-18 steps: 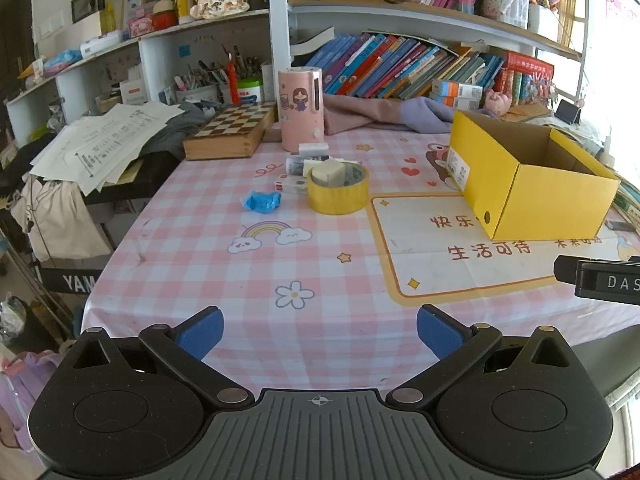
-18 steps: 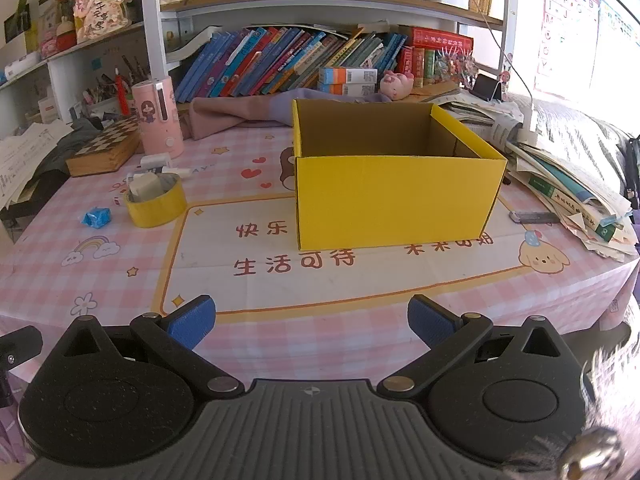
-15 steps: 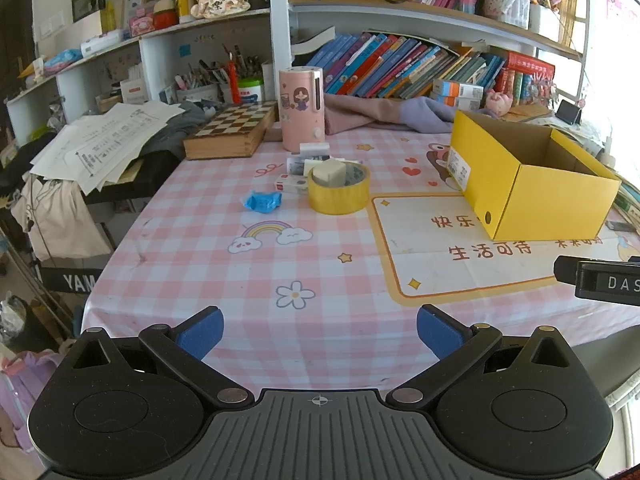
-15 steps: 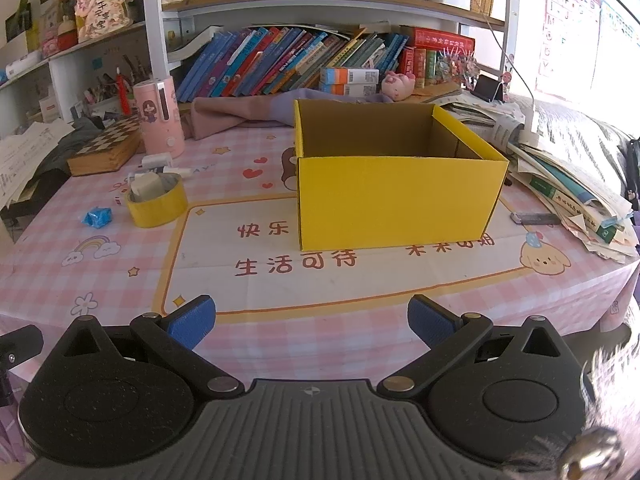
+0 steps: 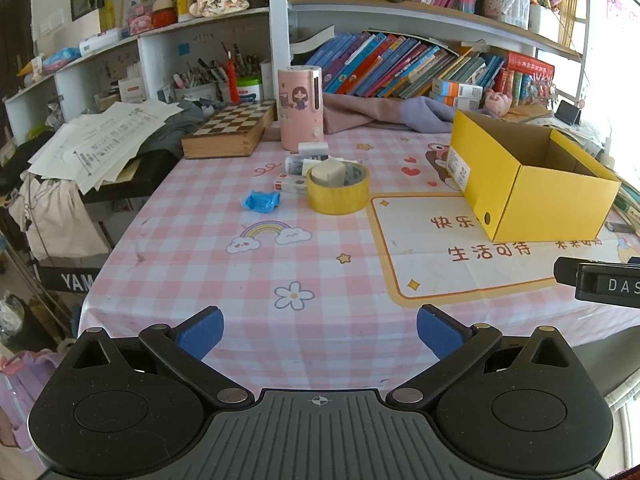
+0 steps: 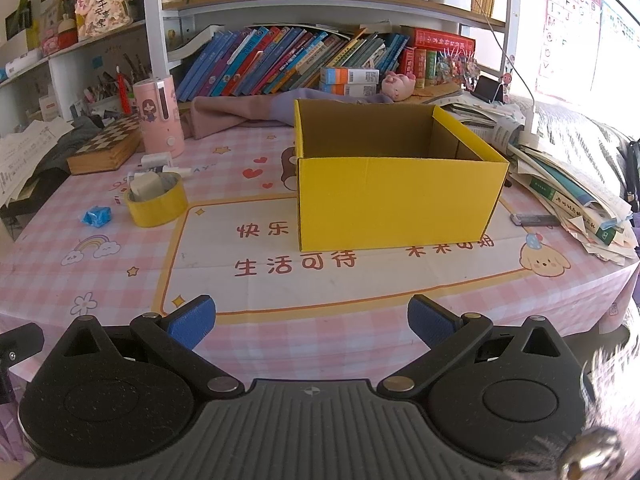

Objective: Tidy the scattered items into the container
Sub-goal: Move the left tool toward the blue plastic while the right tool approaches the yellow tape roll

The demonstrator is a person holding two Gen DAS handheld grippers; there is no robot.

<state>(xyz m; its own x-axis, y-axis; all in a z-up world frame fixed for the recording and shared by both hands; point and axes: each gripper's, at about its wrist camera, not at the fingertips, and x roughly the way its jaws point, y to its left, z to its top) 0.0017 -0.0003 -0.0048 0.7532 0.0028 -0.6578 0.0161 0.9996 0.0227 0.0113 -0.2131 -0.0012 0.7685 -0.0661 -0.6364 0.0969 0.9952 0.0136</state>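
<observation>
Tongs left point(image 5: 320, 330) and right point(image 6: 311, 322) gape wide, empty — yellow box point(image 6: 396, 200) floor hidden behind its front wall.

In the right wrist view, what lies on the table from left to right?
Blue wrapper → yellow tape roll → yellow box → small dark flat item → stack of books and papers.

The yellow box point(image 6: 396, 204) is hiding its own floor; at 9 o'clock, small packets point(image 5: 294, 178) behind the tape roll point(image 5: 338, 194) are staying unreadable.
</observation>
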